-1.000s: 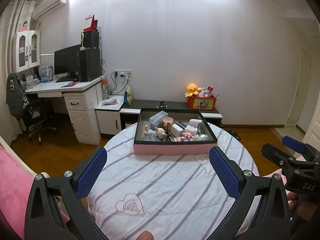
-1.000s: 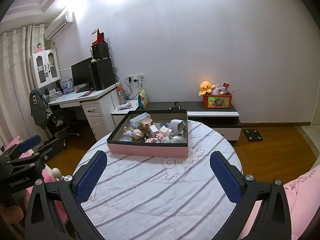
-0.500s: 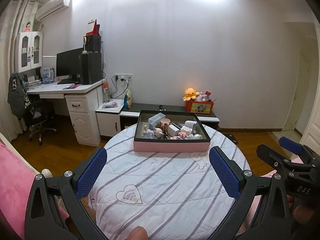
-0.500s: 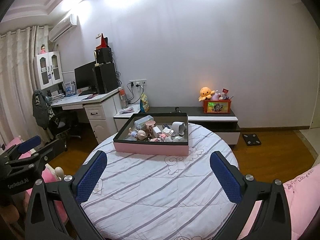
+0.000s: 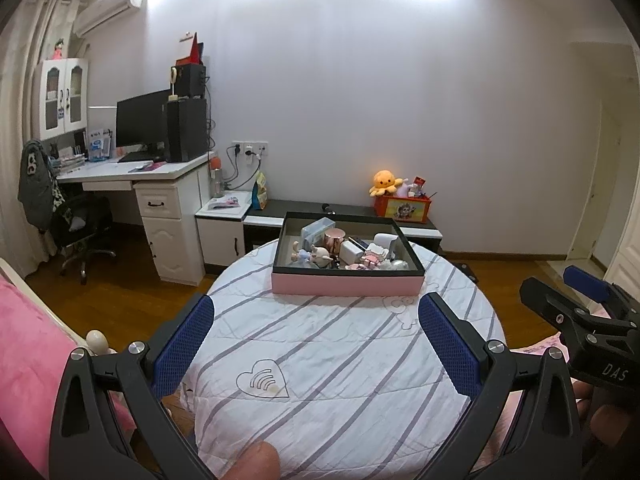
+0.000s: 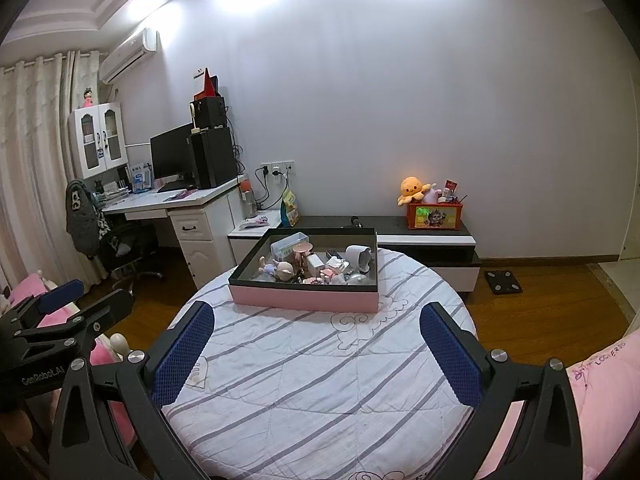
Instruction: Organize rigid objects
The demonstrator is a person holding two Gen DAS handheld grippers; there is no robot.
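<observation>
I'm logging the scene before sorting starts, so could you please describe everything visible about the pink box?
The pink box is a shallow rectangular tray with pink outer walls and a dark rim and inside, probably card. It lies flat and open on the far half of the round table, on the striped cloth. Small items crowd it: a copper cup, figurines, a clear case. Neither gripper touches it.

Box contents: the small items heaped inside the pink box (image 5: 347, 284) overlap one another; apart from a copper cup (image 5: 334, 238), most are too small to name.
Box near wall: it hides the bases of the items lying just behind it.
Round table (image 5: 340, 360): its near edge, on the side away from the box, is cut off by the frame and covered by the left gripper (image 5: 316, 344).
Right gripper (image 6: 318, 346): its body runs off the frame bottom.
Hand (image 5: 252, 462): only a fingertip shows.
</observation>
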